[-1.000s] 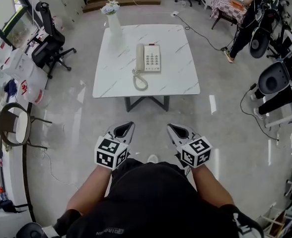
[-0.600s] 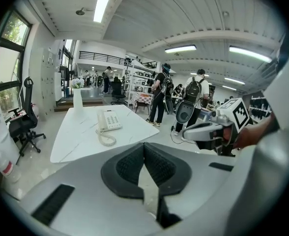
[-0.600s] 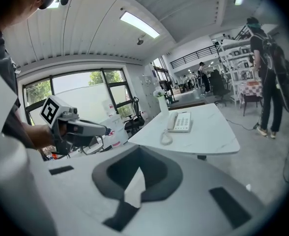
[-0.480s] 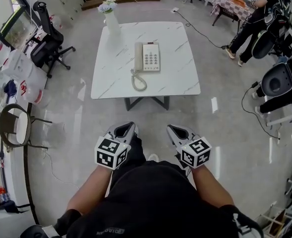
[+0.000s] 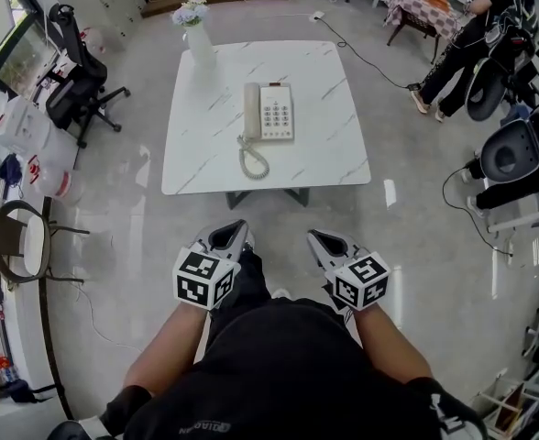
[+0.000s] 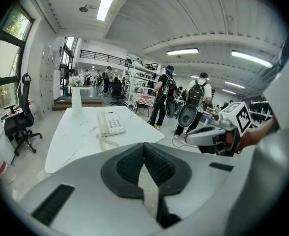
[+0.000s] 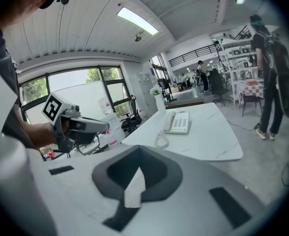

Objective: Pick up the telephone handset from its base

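**While handset (image 5: 251, 110) lies on base (image 5: 277, 115), both grippers closed**

I see the left gripper (image 5: 231, 236) and right gripper (image 5: 324, 243) above the floor (image 5: 416, 227), well short of the counter (image 5: 329, 149), fingers pressed together on nothing. The handset rests on the base's left side, mid-counter, coiled cord (image 5: 249, 159) trailing toward me.

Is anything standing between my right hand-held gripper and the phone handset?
Nothing visible. Only floor and bare table lie between the right hand-held gripper and the handset; the vase stands at the far corner, off that line.
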The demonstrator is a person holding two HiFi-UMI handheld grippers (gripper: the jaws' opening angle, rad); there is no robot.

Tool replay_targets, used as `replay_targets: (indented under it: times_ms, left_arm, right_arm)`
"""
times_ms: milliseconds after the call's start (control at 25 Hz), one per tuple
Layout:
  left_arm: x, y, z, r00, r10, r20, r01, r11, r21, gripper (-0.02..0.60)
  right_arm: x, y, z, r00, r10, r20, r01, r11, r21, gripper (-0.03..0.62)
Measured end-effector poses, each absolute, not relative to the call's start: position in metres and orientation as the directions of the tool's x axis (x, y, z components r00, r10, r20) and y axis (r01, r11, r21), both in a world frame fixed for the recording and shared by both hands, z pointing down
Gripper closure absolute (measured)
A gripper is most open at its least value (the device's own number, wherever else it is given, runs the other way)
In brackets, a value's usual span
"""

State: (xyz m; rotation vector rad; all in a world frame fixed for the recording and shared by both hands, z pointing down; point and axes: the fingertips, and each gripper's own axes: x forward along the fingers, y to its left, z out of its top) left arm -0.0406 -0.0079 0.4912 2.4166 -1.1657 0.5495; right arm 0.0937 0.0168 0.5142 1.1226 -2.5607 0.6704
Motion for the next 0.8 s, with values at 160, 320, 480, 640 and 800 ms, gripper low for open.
replay_targets:
  times_ms: [160, 320, 480, 640, 800]
  left_arm:
    - [-0.049, -0.032, 0.498, 0.573, -0.636, 0.517, -0.801, -0.569, 0.187, 0.58]
    - [-0.058, -0.07, 0.499, 0.571, -0.634, 0.521, -0.802, -0.566, 0.191, 0.58]
    - [-0.066, -0.114, 0.49, 0.582, -0.63, 0.514, -0.793, -0.58, 0.187, 0.578]
    - [-0.077, -0.16, 0.484, 0.592, -0.617, 0.518, -0.781, -0.598, 0.18, 0.58]
    - [-0.089, -0.205, 0.482, 0.609, -0.602, 0.517, -0.763, -0.622, 0.175, 0.58]
  right_arm:
    - [0.088, -0.009, 0.518, -0.66, -0.619, 0.425, -0.748, 0.589, -0.305, 0.592]
    - [0.079, -0.046, 0.518, -0.658, -0.614, 0.436, -0.75, 0.588, -0.304, 0.592]
    - [0.067, -0.089, 0.51, -0.651, -0.619, 0.439, -0.756, 0.584, -0.296, 0.592]
    - [0.053, -0.135, 0.5, -0.639, -0.632, 0.438, -0.766, 0.573, -0.29, 0.593]
    - [0.041, -0.178, 0.499, -0.621, -0.646, 0.444, -0.782, 0.552, -0.29, 0.592]
